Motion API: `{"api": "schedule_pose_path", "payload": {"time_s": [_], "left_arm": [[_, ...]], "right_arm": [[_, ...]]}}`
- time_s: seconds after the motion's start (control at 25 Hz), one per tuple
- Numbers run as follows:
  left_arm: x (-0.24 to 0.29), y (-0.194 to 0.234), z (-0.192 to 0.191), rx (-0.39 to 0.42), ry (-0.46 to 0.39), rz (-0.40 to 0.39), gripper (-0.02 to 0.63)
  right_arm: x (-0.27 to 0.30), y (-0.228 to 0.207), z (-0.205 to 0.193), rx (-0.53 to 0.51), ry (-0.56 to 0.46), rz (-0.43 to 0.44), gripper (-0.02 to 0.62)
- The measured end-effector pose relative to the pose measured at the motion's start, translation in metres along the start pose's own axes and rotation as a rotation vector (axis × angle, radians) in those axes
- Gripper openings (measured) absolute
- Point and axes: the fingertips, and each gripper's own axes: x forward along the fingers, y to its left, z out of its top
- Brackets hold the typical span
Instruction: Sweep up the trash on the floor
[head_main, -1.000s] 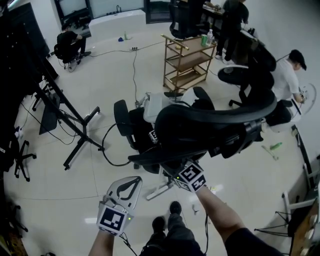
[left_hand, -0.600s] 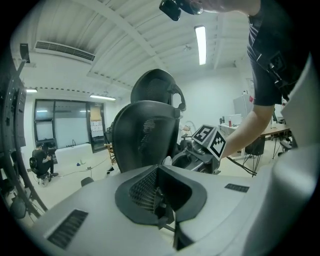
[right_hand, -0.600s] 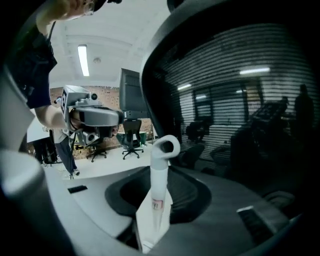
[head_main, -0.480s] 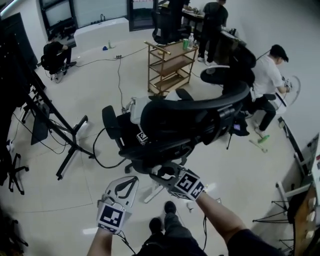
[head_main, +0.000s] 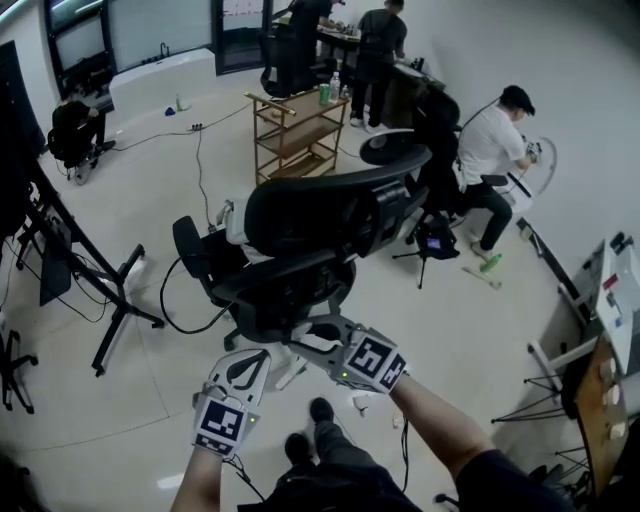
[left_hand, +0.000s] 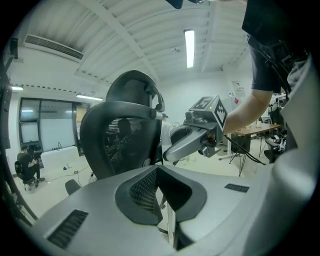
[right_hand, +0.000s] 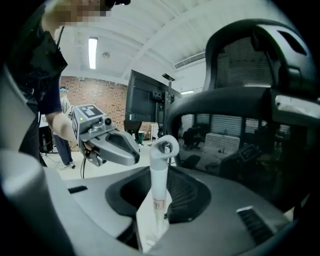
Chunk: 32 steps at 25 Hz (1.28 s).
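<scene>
**A:** What are the fingers doing?

**B:** The right gripper is clamping a white handle, and its jaws have just been closing a little around it. The handle is standing upright between the jaws. A hanging loop at its top is poking just above them. The left gripper is pressed fully closed and is carrying nothing.

**A:** How is that handle likely going to behave?

**B:** It is looking like a thin, stiff tube, probably light. It seems to belong to a broom or dustpan, though the working end is not showing. Its smooth surface is likely to twist or slide in the grip, so the straight shaft below the loop seems the best place to hold. A second hold lower down would probably help steady the sweeping.

**A:** Where is the trash lying?

**B:** A small pale scrap is lying on the light floor, just beside the person's shoes. It is too small to identify.

**A:** How are the arms posing?

**B:** Both grippers are pointing forward and slightly downward, near each other. They are facing a black office chair standing just ahead. The right forearm is reaching in from the lower right. The left forearm is coming up from the bottom edge, and its gripper is sitting a little lower in the head view.
</scene>
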Motion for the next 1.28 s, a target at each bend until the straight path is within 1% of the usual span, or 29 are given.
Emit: {"api": "schedule_pose_path", "payload": {"time_s": [0.28,0.32,0.36,0.56,0.68,0.84,0.88,0.92,1.08,1.2,1.28], "left_arm": [[0.013,-0.032,0.023,0.02,-0.038,-0.047,0.0],[0.017,-0.037,0.026,0.024,-0.044,-0.057,0.024],[0.02,-0.042,0.029,0.029,-0.05,-0.068,0.085],[0.039,-0.078,0.049,0.068,-0.065,-0.138,0.121],[0.054,-0.106,0.063,0.12,-0.078,-0.172,0.123],[0.074,-0.145,0.075,0.144,-0.076,-0.195,0.123],[0.079,-0.156,0.078,0.148,-0.079,-0.201,0.139],[0.084,-0.166,0.08,0.149,-0.081,-0.204,0.153],[0.105,-0.199,0.093,0.133,-0.081,-0.188,0.153],[0.117,-0.221,0.1,0.166,-0.071,-0.175,0.153],[0.124,-0.234,0.106,0.172,-0.069,-0.156,0.153]], "right_arm": [[-0.046,0.006,0.035,0.012,-0.068,-0.035,0.115],[-0.053,0.007,0.039,0.018,-0.08,-0.038,0.115],[-0.061,0.008,0.042,0.022,-0.091,-0.037,0.115],[-0.101,0.015,0.056,0.049,-0.154,-0.025,0.115],[-0.131,0.012,0.054,0.089,-0.179,-0.021,0.115],[-0.167,0.007,0.041,0.106,-0.197,0.003,0.115],[-0.175,0.008,0.038,0.099,-0.195,0.018,0.115],[-0.181,0.01,0.035,0.089,-0.193,0.037,0.115],[-0.213,0.015,0.028,0.054,-0.205,0.094,0.115],[-0.239,0.017,0.027,0.04,-0.224,0.116,0.115],[-0.255,0.017,0.027,0.028,-0.242,0.136,0.115]]}}
